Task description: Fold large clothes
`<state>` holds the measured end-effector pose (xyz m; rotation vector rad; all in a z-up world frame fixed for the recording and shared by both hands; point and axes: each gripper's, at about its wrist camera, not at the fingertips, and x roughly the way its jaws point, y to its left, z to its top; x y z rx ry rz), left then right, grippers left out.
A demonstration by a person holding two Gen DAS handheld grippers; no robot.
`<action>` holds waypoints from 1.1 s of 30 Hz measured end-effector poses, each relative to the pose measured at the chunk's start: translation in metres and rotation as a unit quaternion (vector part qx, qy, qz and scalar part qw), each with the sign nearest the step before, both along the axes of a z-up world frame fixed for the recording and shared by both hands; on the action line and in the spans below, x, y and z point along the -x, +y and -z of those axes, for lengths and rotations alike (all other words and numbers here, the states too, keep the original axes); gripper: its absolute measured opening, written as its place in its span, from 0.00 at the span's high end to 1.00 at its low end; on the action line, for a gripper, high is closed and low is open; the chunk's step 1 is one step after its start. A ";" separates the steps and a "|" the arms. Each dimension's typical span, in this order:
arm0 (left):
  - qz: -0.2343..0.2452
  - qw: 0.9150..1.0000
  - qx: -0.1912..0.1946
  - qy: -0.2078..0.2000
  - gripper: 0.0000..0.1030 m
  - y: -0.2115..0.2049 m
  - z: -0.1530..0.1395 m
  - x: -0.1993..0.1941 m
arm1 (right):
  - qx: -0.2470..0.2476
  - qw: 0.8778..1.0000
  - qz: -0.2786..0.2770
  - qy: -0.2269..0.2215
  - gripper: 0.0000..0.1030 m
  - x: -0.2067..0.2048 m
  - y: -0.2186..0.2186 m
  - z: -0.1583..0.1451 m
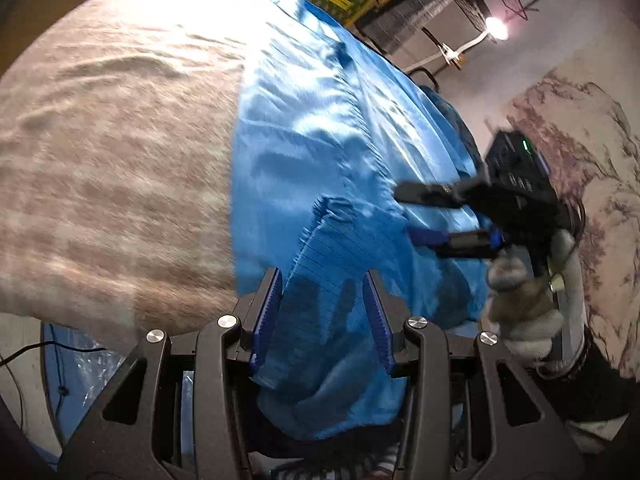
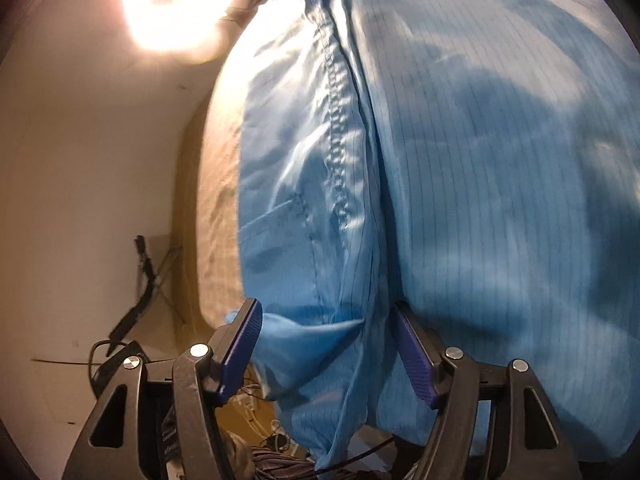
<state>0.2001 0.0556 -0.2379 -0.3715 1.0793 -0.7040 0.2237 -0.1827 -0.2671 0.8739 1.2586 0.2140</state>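
Observation:
A large light-blue pinstriped garment [image 1: 340, 128] lies spread over a beige cloth-covered surface [image 1: 120, 160], with its near edge hanging off. My left gripper [image 1: 322, 274] is at that near edge, shut on a bunch of the blue fabric that fills the gap between its pads. To the right, a gloved hand [image 1: 520, 300] holds my right gripper [image 1: 405, 215] sideways at the garment's edge. In the right wrist view the garment [image 2: 480, 160] shows a zipper seam [image 2: 336, 120]. My right gripper [image 2: 325, 306] stands open and wide, with loose fabric hanging between its fingers.
A bright lamp [image 1: 496, 30] shines past the far edge, seen also as a lamp [image 2: 176, 4] in the right wrist view. Marble-patterned floor [image 1: 580, 160] lies to the right. Cables [image 2: 120, 352] and a dark stand sit on the floor left of the beige surface [image 2: 216, 200].

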 end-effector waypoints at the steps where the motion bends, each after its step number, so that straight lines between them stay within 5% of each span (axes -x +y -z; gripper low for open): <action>1: 0.008 1.000 -0.005 -0.004 0.59 -0.003 -0.001 0.003 | 0.013 1.000 -0.008 0.001 0.32 -0.002 0.004 -0.003; 5: 0.024 1.000 -0.012 -0.004 0.59 -0.007 0.002 0.010 | 0.061 0.997 -0.042 -0.003 0.37 -0.005 0.019 -0.008; 8: 0.023 1.000 -0.016 -0.009 0.59 -0.007 0.001 0.012 | 0.053 0.997 -0.058 0.009 0.51 -0.004 0.023 -0.008; 15: 0.057 0.998 -0.007 -0.009 0.59 -0.022 0.000 0.019 | -0.037 0.998 -0.008 0.042 0.35 0.006 0.012 0.007; 24: 0.106 0.994 -0.029 -0.015 0.59 -0.040 0.003 0.043 | -0.004 0.996 -0.071 0.050 0.34 0.002 0.039 0.005; 27: 0.099 0.994 -0.032 -0.026 0.59 -0.032 -0.004 0.049 | 0.008 0.995 -0.092 0.043 0.55 0.009 0.042 0.004; 28: 0.095 0.995 -0.027 -0.033 0.59 -0.026 -0.010 0.052 | 0.010 0.994 -0.105 0.041 0.74 0.009 0.045 0.006; 29: 0.091 0.994 -0.023 -0.047 0.59 -0.020 -0.018 0.056 | 0.008 0.993 -0.109 0.039 0.82 0.010 0.045 0.006; 33: 0.034 0.995 -0.037 -0.091 0.59 0.010 -0.036 0.051 | 0.016 0.992 -0.122 0.014 0.98 0.009 0.044 -0.005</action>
